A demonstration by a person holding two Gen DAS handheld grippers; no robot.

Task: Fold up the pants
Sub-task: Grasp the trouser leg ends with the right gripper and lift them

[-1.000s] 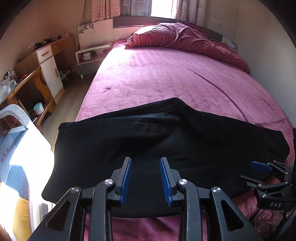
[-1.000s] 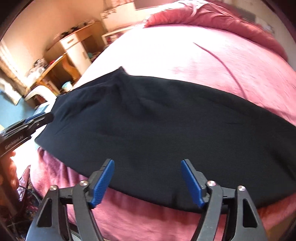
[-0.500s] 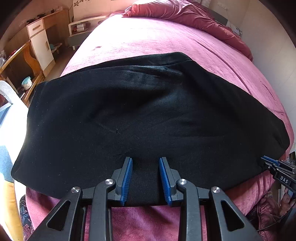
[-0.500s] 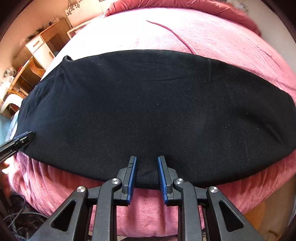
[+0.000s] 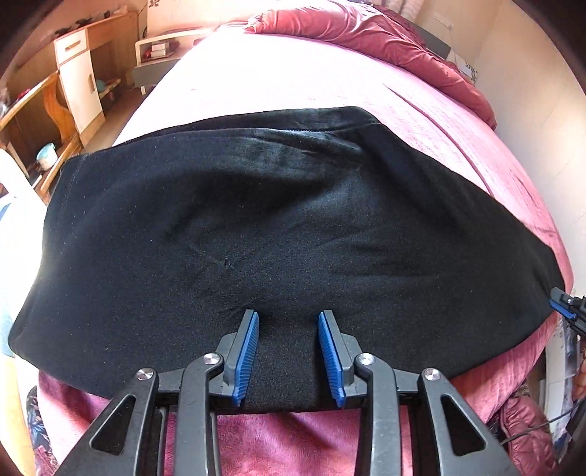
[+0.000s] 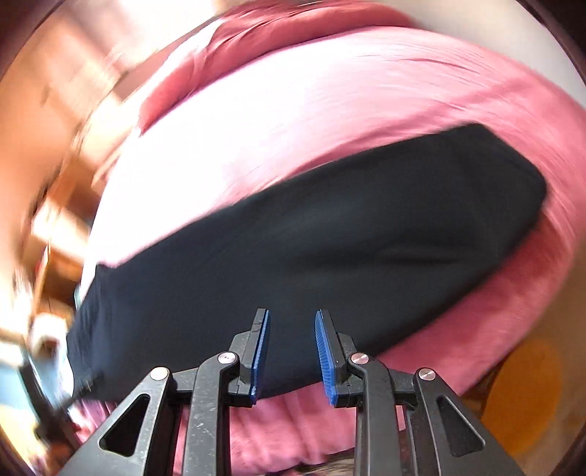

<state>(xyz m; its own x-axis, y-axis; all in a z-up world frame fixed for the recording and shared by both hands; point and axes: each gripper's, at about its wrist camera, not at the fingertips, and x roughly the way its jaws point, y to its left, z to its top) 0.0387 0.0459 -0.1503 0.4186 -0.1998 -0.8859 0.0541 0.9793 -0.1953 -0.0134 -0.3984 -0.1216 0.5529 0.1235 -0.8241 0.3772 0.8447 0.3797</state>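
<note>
Black pants lie folded lengthwise across the near part of a pink bed. In the left wrist view my left gripper hangs just over their near edge around the middle. Its jaws are opening, with flat fabric showing between the blue pads, which do not pinch it. My right gripper shows at the pants' right end. The right wrist view is blurred and tilted. There my right gripper stands over the pants at their near edge, jaws opening, cloth between them but not squeezed.
A crumpled red duvet lies at the head of the bed. A wooden desk and white cabinet stand along the left wall, with a bedside shelf beyond. The bed's near edge drops off just below the grippers.
My left gripper sank closer to the pants, then held still. My right gripper narrowed its jaws at the near edge, then swung fast toward the pants' right end while rolling, so its view tilted.
</note>
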